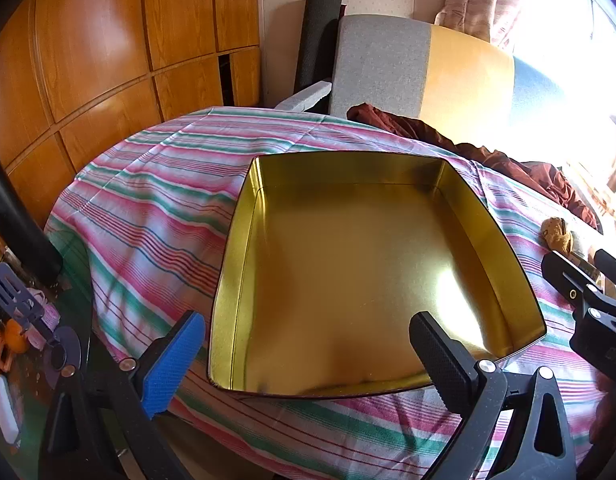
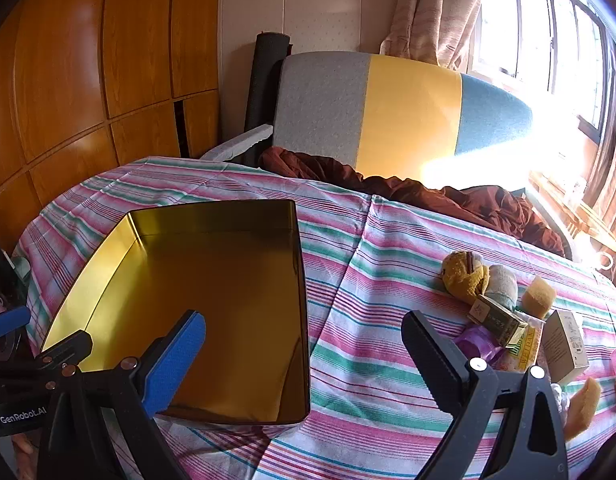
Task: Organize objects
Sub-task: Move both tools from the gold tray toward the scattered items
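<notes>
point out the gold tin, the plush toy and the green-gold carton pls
gold tin [image 1: 348,280], left wrist view, bare inner floor.
plush toy [image 2: 464,274], right wrist view, yellow head.
green-gold carton [image 2: 498,320], right wrist view, top face.

Gold tin [image 1: 348,272] on striped cloth [image 1: 156,208]; left gripper [image 1: 308,356] agape.

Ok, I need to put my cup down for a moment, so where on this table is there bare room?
The striped cloth is bare between the gold tin and the small stuffed toy, and behind the tin up to the brown fabric. The tin itself is empty. The right end is crowded with small boxes and sponges.
</notes>
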Demonstrator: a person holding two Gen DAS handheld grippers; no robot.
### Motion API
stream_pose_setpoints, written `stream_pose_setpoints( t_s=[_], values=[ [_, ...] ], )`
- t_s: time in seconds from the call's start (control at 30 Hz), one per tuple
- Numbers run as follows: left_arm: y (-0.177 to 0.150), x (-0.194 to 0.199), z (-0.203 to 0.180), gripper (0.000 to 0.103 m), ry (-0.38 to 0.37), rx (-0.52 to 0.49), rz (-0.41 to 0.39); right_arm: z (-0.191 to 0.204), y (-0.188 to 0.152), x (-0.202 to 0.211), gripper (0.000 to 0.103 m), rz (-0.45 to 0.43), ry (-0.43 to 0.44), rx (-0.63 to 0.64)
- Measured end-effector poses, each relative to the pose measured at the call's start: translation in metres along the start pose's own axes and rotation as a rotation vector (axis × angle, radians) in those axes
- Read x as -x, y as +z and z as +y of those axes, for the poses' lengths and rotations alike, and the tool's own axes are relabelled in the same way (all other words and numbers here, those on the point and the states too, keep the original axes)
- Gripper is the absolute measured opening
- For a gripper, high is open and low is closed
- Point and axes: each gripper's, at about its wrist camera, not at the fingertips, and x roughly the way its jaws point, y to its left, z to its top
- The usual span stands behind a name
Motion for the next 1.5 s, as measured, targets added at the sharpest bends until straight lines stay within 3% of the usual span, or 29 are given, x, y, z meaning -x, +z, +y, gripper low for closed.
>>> stream_pose_setpoints(
  t_s=[0.37,0.57,0.83,1.0,1.17,1.5],
  values=[
    [0.009,0.001,-0.040,0.103,-0.082,-0.105,-0.005,-0.069,-0.004,0.003,0.100,0.032,-0.095,-0.102],
    [0.013,0.007,-0.071,0.103,-0.159,-0.183,-0.022,-0.157,-0.005,0.012,0.100,0.056,-0.168,-0.261],
    [0.014,0.018,-0.123,0.103,-0.262,-0.306,-0.048,-0.281,-0.020,0.031,0.100,0.048,-0.367,-0.446],
    [0.014,0.022,-0.167,0.103,-0.324,-0.389,-0.047,-0.339,-0.050,0.036,0.100,0.016,-0.383,-0.673],
    [0.009,0.014,-0.215,0.103,-0.370,-0.466,-0.012,-0.357,-0.064,0.040,0.100,0.018,-0.342,-0.803],
    [0.006,-0.030,-0.309,0.100,-0.457,-0.607,0.048,-0.348,-0.056,0.040,0.100,-0.007,-0.279,-0.756]
  ],
)
